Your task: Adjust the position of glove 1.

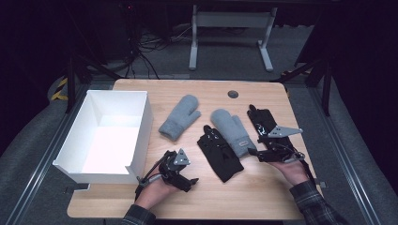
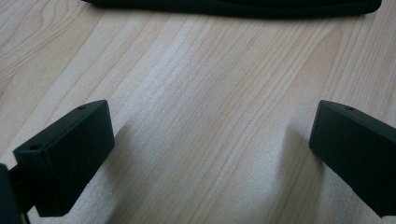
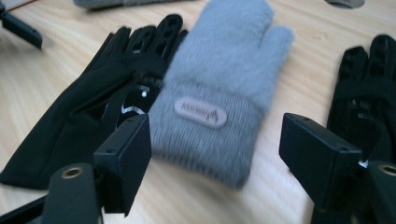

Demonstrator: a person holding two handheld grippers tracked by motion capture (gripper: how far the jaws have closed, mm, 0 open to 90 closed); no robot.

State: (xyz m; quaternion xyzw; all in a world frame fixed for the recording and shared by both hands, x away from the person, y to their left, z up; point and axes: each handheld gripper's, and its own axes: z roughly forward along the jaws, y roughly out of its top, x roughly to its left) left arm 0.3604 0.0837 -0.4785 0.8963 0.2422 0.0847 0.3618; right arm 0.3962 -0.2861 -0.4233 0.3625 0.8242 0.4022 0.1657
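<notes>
A grey mitten point(image 1: 233, 131) with a small label lies mid-table, its cuff toward me. My right gripper point(image 1: 257, 153) hovers at that cuff, jaws open. In the right gripper view the grey mitten point(image 3: 219, 93) lies just ahead between the wide jaws of my right gripper point(image 3: 215, 154), and the pads do not press on it. A black glove point(image 1: 219, 153) lies left of the mitten, and a second black glove point(image 1: 260, 119) lies to its right. Another grey mitten point(image 1: 180, 117) rests farther left. My left gripper point(image 1: 188, 180) stands open over bare wood point(image 2: 210, 93).
A white open box point(image 1: 136, 140) stands at the table's left side, close beside my left hand. A dark round grommet point(image 1: 233, 93) sits near the far edge. The edge of the black glove point(image 2: 233, 7) shows ahead of the left jaws.
</notes>
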